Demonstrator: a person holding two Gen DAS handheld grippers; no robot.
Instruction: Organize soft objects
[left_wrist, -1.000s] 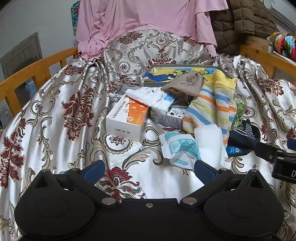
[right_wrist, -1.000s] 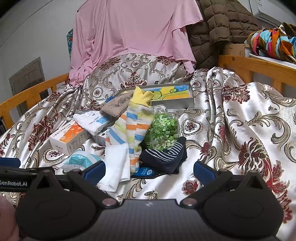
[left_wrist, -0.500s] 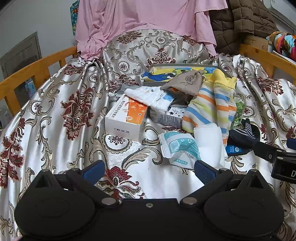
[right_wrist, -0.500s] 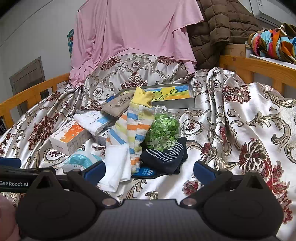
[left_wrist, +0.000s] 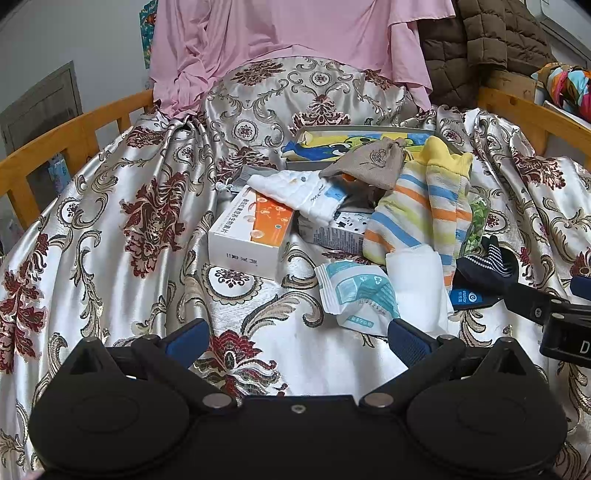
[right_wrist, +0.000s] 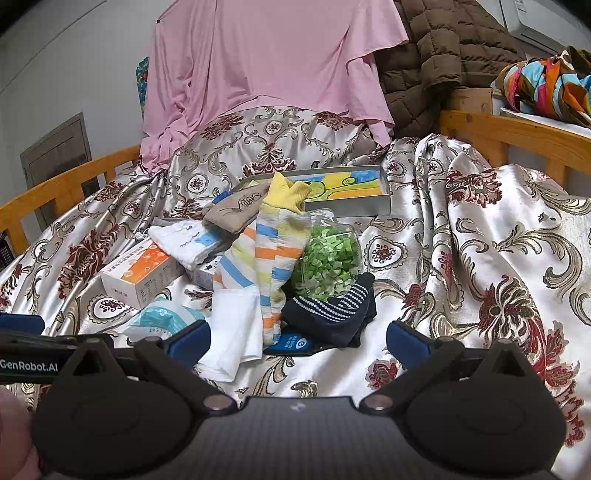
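Satin cloth (left_wrist: 110, 236) covers the bed. From left: an orange box (left_wrist: 251, 229), a white towel (left_wrist: 299, 194), a tissue pack (left_wrist: 356, 291), striped socks (left_wrist: 424, 206), a green bag (right_wrist: 328, 258), then dark socks (right_wrist: 332, 310) at right. Both grippers hover near the pile's near edge, left gripper (left_wrist: 295, 338) and right gripper (right_wrist: 297, 338), fingers spread wide, grasping nothing.
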